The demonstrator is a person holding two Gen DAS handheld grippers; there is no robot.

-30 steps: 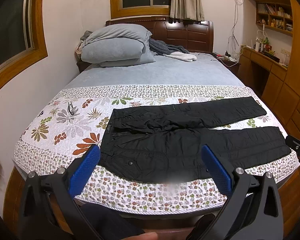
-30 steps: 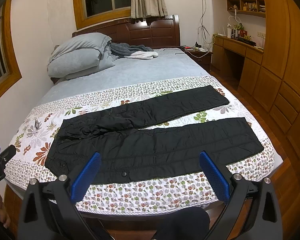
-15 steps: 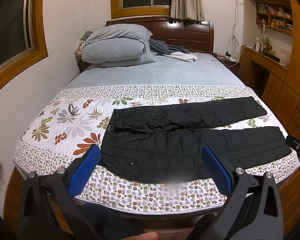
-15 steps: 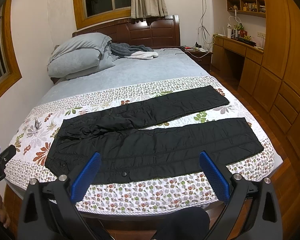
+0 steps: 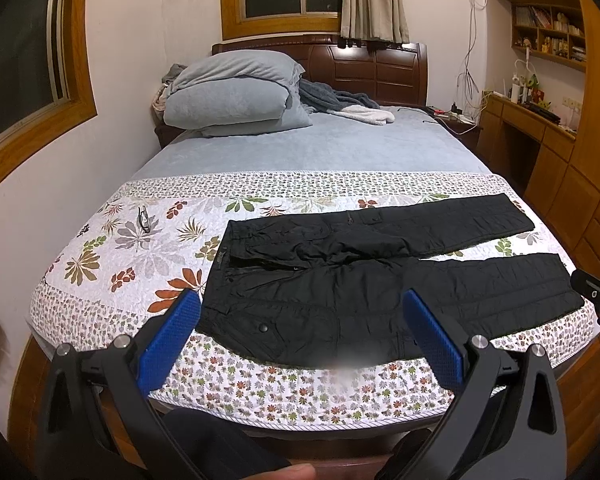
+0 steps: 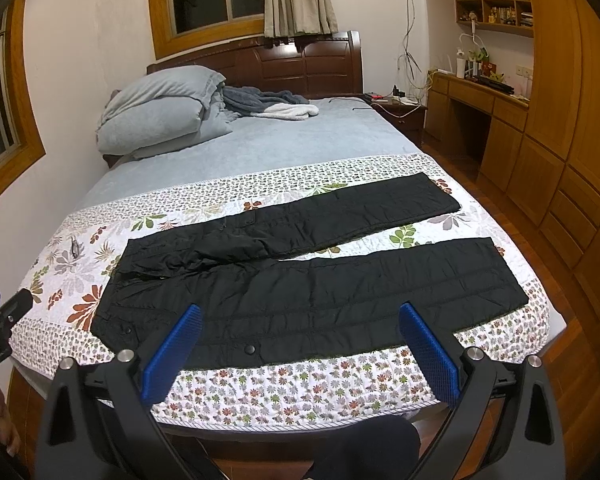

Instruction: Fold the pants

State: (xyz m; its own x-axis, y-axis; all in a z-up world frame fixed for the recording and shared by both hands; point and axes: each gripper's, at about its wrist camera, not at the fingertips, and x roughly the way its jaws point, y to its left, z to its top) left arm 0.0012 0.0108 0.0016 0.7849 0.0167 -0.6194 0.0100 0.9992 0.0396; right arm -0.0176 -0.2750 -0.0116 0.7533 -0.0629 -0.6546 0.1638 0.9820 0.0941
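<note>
Bedroom scene: bed (image 5: 312,152) with a dark wooden headboard (image 5: 364,68) is seen from its foot end, covered near the foot by a floral quilt (image 5: 140,248). Black pants (image 5: 340,280) are laid flat on the quilt, unfolded, waistband toward the left, both legs spread apart and running toward the right edge of the bed; from the right wrist view the same pants (image 6: 300,292) are seen with a strip of quilt showing between the legs. Left gripper (image 5: 300,336) is held off the near edge of the bed, blue pads wide apart, nothing between them, no contact with the fabric. Right gripper (image 6: 298,340) is likewise held short of the bed edge, pads wide apart and empty. Grey pillows (image 5: 232,96) are stacked at the head end on the left, a rumpled blanket (image 5: 340,104) beside them. A small dark item (image 5: 143,218), possibly glasses, lies on the quilt left of the waistband, apart from it.
</note>
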